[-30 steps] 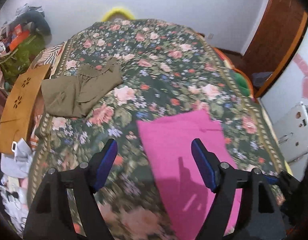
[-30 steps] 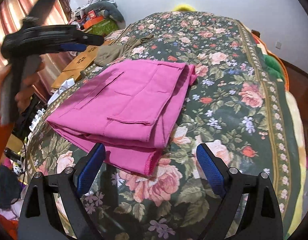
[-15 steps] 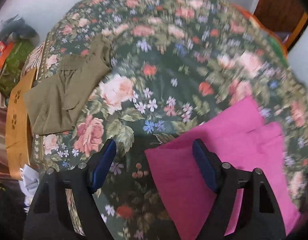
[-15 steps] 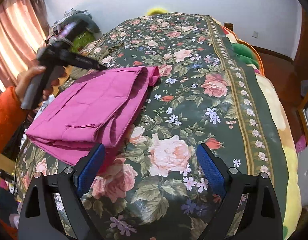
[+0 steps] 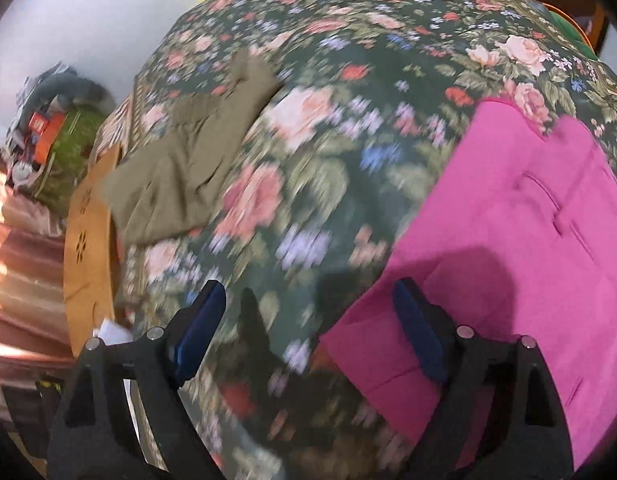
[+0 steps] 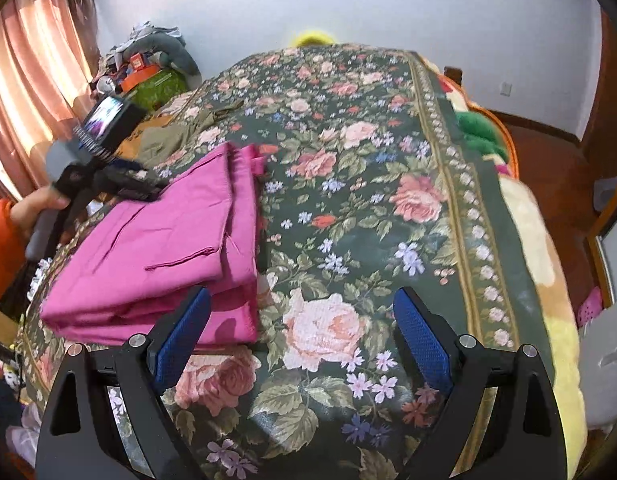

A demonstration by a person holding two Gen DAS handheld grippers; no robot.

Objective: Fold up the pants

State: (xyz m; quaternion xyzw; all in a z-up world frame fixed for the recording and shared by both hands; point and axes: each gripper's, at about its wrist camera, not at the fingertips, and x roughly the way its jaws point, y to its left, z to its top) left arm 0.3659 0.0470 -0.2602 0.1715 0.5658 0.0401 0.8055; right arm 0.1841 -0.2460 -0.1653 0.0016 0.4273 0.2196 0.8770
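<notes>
Folded pink pants (image 6: 156,256) lie on the left part of a floral bedspread (image 6: 368,200); in the left wrist view the same pink pants (image 5: 520,248) fill the right side. My left gripper (image 5: 308,332) hangs low over their near-left corner, its jaws opening, with bedspread and the pants' edge between the blue pads, not gripped. From the right wrist view the left gripper (image 6: 136,184) sits at the pants' far-left edge, held by a hand in an orange sleeve. My right gripper (image 6: 304,344) stands open over the bedspread just right of the pants' near edge.
Folded olive-green pants (image 5: 188,160) lie further back at the bed's left edge. A wooden panel (image 5: 88,252), curtains (image 6: 28,80) and a heap of bags and clothes (image 6: 152,68) stand left of the bed. Bare floral cover (image 6: 428,184) lies to the right.
My left gripper has dropped toward the bed and tipped downward, closing in on the pink pants' corner, and its jaws have widened. The right gripper shifted right off the pants, then held still.
</notes>
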